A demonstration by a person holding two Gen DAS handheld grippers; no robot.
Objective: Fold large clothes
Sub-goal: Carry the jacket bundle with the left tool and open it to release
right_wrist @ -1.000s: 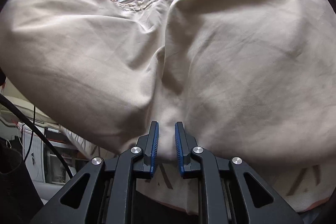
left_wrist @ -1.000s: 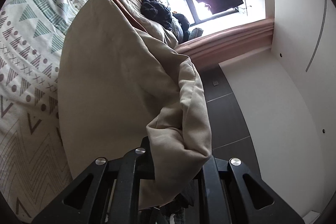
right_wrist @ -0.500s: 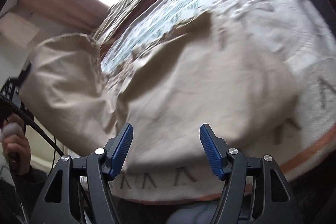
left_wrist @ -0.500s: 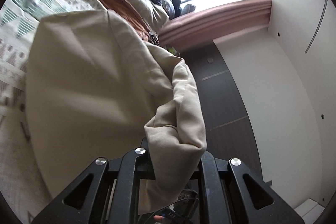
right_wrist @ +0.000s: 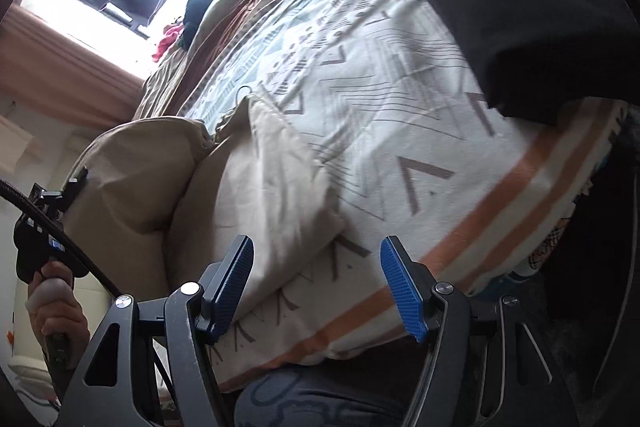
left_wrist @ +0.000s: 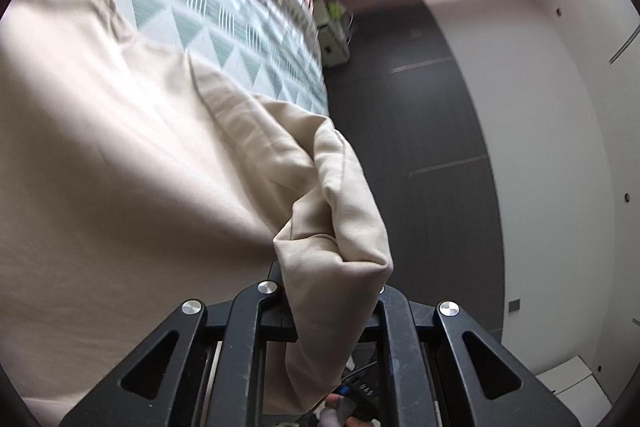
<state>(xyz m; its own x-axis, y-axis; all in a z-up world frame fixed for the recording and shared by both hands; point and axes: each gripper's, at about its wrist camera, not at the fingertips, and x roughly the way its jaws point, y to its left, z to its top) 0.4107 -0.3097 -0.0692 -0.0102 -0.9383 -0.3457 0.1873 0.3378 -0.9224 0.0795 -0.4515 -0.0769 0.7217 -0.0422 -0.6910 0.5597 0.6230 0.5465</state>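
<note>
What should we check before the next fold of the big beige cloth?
1. Left gripper holds the beige garment: ok, fabric bunched between its fingers.
2. Right gripper free to grab: ok, jaws wide open, nothing between them.
3. Garment lying flat on the patterned bedspread: not ok, the left side is lifted and puffed up.
4. Near corner reachable: ok, it lies just ahead of the blue pads.
5. Black cloth clear of the fold: ok, apart from the garment.
</note>
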